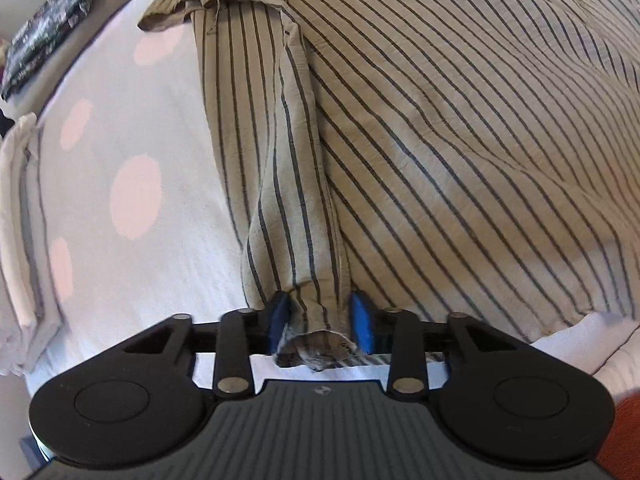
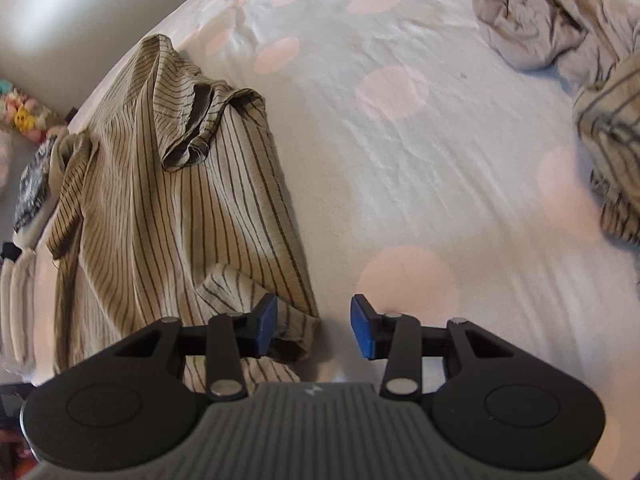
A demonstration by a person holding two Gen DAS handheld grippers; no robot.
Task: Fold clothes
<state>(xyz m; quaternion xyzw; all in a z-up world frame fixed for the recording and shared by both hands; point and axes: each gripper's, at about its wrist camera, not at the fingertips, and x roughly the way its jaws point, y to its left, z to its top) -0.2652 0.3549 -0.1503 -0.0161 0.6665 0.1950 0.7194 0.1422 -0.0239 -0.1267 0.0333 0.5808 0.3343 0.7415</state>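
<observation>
**A:** ok so where are we on this tan cotton shirt with thin dark stripes? It's spread out on the white bedsheet with big pale pink dots, and our left gripper has the cuff end of the long sleeve between its blue pads, though whether they really pinch it we can't tell

**B:** looks like we're on the sleeve fold. Our right gripper has its jaws apart and empty, hanging over the shirt's near corner, one pad above cloth, the other above bare sheet

**A:** so next we probably carry that sleeve across the body and lay it flat, while the right drops onto the hem

**B:** agreed, and we mind the bunched-up collar, it'll lump. Also a crumpled beige garment and another striped one sit well off to the right, folded white stuff on the left edge, none of it blocking us
</observation>
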